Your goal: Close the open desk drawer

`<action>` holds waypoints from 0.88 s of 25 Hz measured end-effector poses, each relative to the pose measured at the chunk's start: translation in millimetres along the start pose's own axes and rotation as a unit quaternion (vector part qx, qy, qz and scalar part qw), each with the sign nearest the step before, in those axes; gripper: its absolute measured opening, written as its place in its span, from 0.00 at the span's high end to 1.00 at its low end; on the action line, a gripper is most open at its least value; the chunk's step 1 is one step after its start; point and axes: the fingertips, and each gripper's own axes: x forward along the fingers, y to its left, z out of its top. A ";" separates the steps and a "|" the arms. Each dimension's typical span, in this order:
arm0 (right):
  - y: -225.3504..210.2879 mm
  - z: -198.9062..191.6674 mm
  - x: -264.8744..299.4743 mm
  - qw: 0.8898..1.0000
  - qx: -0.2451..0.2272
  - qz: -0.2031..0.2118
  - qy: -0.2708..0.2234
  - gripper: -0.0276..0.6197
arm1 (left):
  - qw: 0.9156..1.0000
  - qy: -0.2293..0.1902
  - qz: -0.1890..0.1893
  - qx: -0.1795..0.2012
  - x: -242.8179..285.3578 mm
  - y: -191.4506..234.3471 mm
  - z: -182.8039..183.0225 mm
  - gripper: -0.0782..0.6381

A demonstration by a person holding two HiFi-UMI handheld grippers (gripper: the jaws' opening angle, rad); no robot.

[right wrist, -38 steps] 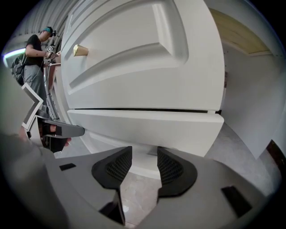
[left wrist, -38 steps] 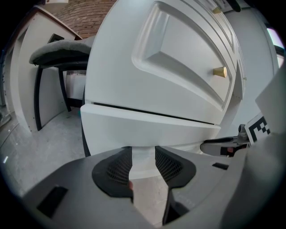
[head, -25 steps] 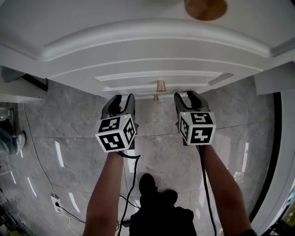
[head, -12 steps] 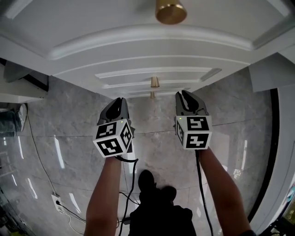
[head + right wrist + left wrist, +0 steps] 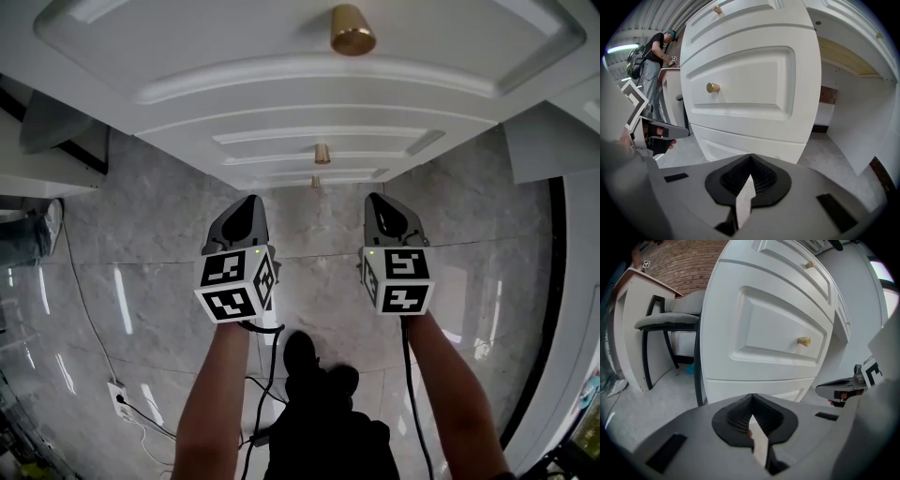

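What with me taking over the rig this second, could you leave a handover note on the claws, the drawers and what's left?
Left claw: shut, empty, jaws just closed, short of the drawers.
Right claw: the same, level with it.
White desk drawers with gold knobs straight ahead; neither claw touches them.
Done: drawer fronts look flush in both gripper views; no open drawer that I can make out.
Left: check, and push any front still out.

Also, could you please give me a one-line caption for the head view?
Both just closed on nothing, the left gripper and right gripper hover before white drawers with gold knobs.
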 end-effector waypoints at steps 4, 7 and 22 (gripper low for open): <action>7.7 -2.4 -12.0 1.000 0.002 0.016 0.015 0.95 | 1.000 0.002 0.003 -0.001 -12.3 0.7 0.7 0.88; 11.1 -2.3 -21.1 1.000 0.003 0.023 0.021 0.95 | 1.000 -0.002 0.006 -0.004 -24.8 -0.1 1.4 0.88; 10.2 9.8 -62.0 0.999 0.025 0.012 0.026 0.95 | 1.000 0.021 0.014 -0.001 -69.2 1.5 -1.6 0.88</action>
